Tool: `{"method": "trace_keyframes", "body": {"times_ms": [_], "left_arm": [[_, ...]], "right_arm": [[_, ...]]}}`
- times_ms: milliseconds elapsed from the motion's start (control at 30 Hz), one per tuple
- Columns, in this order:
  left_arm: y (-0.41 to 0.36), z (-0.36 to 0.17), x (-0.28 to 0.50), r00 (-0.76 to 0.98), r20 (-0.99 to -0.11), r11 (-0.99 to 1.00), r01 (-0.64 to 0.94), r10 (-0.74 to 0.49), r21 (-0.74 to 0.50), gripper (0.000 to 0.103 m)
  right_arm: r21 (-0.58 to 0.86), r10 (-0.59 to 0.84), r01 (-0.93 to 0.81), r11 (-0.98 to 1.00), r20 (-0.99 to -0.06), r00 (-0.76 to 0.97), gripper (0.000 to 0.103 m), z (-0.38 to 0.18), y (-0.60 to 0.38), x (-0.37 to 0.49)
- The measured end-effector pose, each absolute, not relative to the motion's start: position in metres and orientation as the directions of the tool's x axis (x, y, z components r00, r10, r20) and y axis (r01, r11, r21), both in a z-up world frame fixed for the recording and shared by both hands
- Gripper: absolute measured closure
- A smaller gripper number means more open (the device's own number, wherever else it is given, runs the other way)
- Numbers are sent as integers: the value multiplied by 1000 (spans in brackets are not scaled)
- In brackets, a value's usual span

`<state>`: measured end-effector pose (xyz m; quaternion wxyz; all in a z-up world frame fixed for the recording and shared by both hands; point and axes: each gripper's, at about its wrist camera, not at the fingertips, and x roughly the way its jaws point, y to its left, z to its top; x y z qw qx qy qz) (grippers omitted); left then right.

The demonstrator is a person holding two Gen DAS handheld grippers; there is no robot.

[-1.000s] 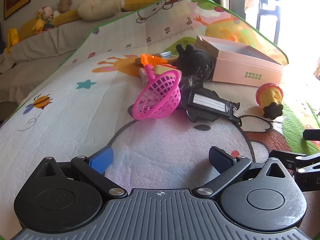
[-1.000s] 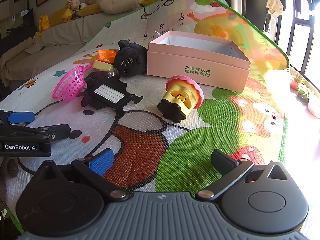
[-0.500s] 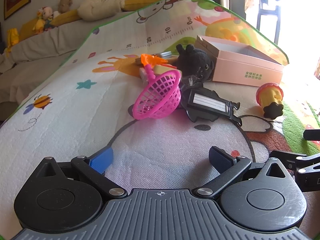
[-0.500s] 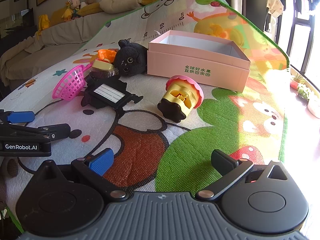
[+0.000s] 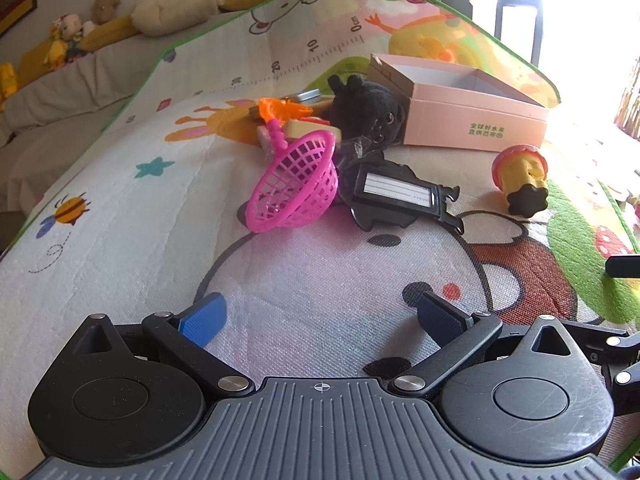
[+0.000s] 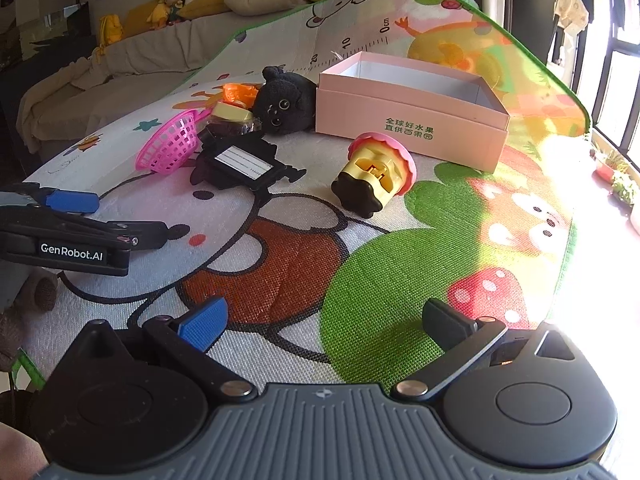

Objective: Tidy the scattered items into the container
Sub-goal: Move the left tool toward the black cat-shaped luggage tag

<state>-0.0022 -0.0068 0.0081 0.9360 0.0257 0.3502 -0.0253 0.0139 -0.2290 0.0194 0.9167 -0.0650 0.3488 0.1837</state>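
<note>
An open pink box (image 6: 416, 120) (image 5: 472, 116) stands at the far side of the play mat. In front of it lie a black plush toy (image 6: 286, 106) (image 5: 366, 110), a pink plastic basket (image 5: 298, 186) (image 6: 170, 146), a black luggage tag (image 5: 396, 196) (image 6: 242, 162), a yellow and pink toy (image 6: 374, 174) (image 5: 520, 178), an orange toy (image 5: 282, 110) and a wrapped yellow item (image 6: 232, 118). My left gripper (image 5: 320, 316) is open and empty, low over the mat short of the basket. My right gripper (image 6: 322, 320) is open and empty, short of the yellow toy.
The colourful play mat (image 6: 360, 264) covers the surface; its edge falls away at the right by a sunlit window. A sofa (image 6: 132, 56) with stuffed toys stands behind. The left gripper shows at the left of the right wrist view (image 6: 72, 224).
</note>
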Motion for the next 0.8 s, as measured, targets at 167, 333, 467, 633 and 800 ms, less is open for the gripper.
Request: {"method": "trace_keyframes", "body": {"times_ms": [167,333,467,633,800], "left_arm": [[-11,9,-7,740,-670,994,104,-60,25,0],[-14,12,-3,721,-690,994,108,-68,15,0],[-20,23,20,697,-698,980,194,-166,-40,0],[-33,28,51,701,-666,950,308,-256,-41,0],[-6,30,79,726,-660,977,208,-190,-53,0]], "right_arm": [[18,304,-392,920,-663,684,0,19,-231,14],[9,303,-400,916,-669,678,0,20,-230,15],[7,311,-412,911,-668,676,0,21,-231,17],[10,311,-407,913,-662,682,0,20,-231,15],[10,310,-409,913,-667,677,0,20,-231,16]]}}
